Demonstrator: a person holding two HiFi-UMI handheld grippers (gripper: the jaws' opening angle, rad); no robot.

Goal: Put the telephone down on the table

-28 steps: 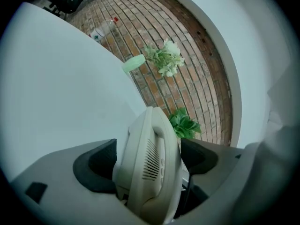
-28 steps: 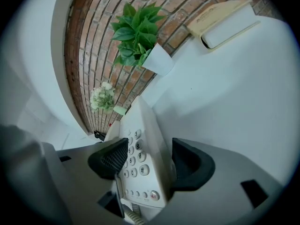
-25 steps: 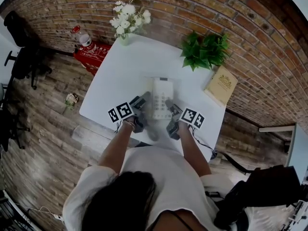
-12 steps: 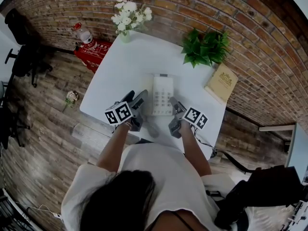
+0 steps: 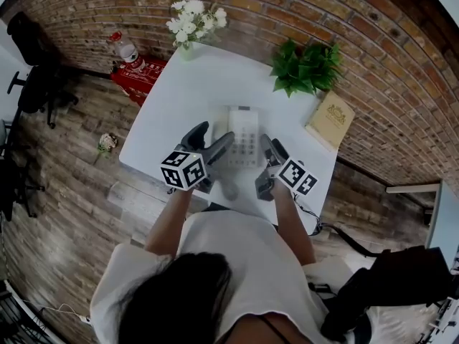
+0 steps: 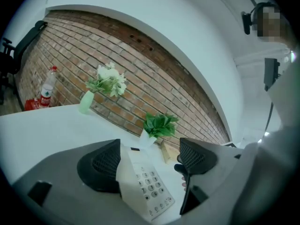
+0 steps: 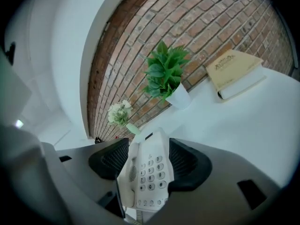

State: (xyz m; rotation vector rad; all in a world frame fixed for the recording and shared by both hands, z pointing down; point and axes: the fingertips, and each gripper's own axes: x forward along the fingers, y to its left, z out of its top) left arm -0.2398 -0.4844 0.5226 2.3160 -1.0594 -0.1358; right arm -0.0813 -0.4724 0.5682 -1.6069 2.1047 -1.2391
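Note:
The white telephone (image 5: pixel 242 135) lies flat on the white table (image 5: pixel 179 92), keypad up and handset along its left side. My left gripper (image 5: pixel 213 137) hangs over the telephone's near left side, open wide. In the left gripper view the telephone (image 6: pixel 145 186) shows in the gap of the left gripper (image 6: pixel 149 158), close against the left jaw and apart from the right one. My right gripper (image 5: pixel 269 149) sits at the telephone's near right edge with its jaws apart. Between the jaws of the right gripper (image 7: pixel 149 156), the telephone (image 7: pixel 147 177) fills the gap.
A potted green plant (image 5: pixel 305 69) and a tan book (image 5: pixel 330 122) stand at the table's far right. A vase of white flowers (image 5: pixel 192 20) is at the far left corner. A red box with a bottle (image 5: pixel 136 70) sits on the floor.
Both grippers have risen and drawn back from the telephone's sides, and the left one has opened wider. The telephone has stayed in place on the table.

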